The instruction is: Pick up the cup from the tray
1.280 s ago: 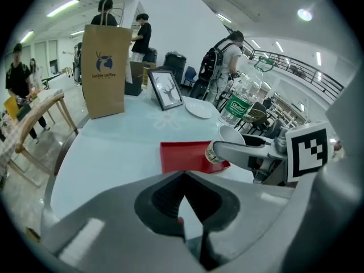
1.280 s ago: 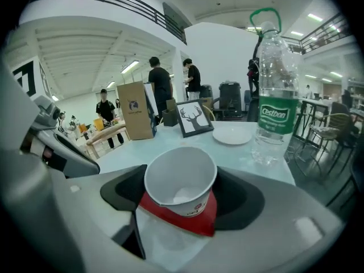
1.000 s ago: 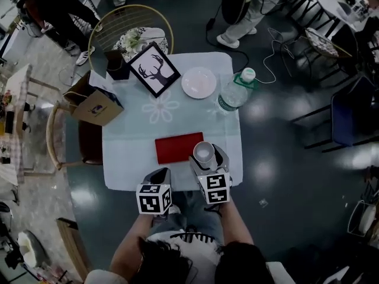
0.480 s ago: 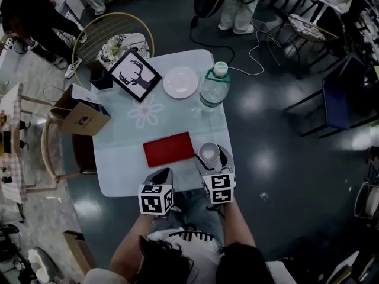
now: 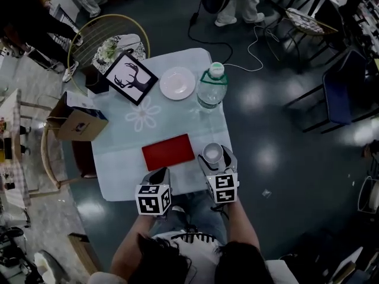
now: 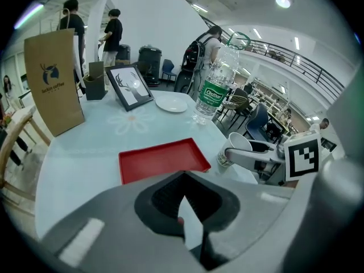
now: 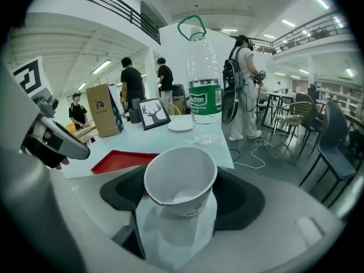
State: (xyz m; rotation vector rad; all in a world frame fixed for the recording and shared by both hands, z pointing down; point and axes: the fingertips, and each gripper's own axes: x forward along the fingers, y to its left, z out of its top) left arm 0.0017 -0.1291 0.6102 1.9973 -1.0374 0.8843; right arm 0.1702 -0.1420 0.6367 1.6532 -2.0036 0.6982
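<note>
A white paper cup [image 5: 212, 153] sits between the jaws of my right gripper [image 5: 214, 157], which is shut on it. The cup is just right of the empty red tray [image 5: 167, 152], over the table's near right corner. In the right gripper view the cup [image 7: 177, 178] tilts toward the camera, open mouth up, with the right gripper [image 7: 182, 205] pads on both its sides. My left gripper [image 5: 160, 174] hovers at the table's near edge below the tray, jaws shut and empty. In the left gripper view, the left gripper [image 6: 182, 197] faces the tray [image 6: 162, 159], with the cup [image 6: 235, 148] to its right.
On the pale blue table [image 5: 124, 152] stand a water bottle [image 5: 209, 87], a white plate [image 5: 177, 83], a framed deer picture [image 5: 125, 77] and a brown paper bag [image 5: 77, 121]. Chairs flank the table, people stand beyond it, and a cable [image 5: 260, 37] lies on the floor.
The right gripper has carried the cup to the right, opening a gap between cup and tray. The left gripper has shifted slightly along the table's near edge.
</note>
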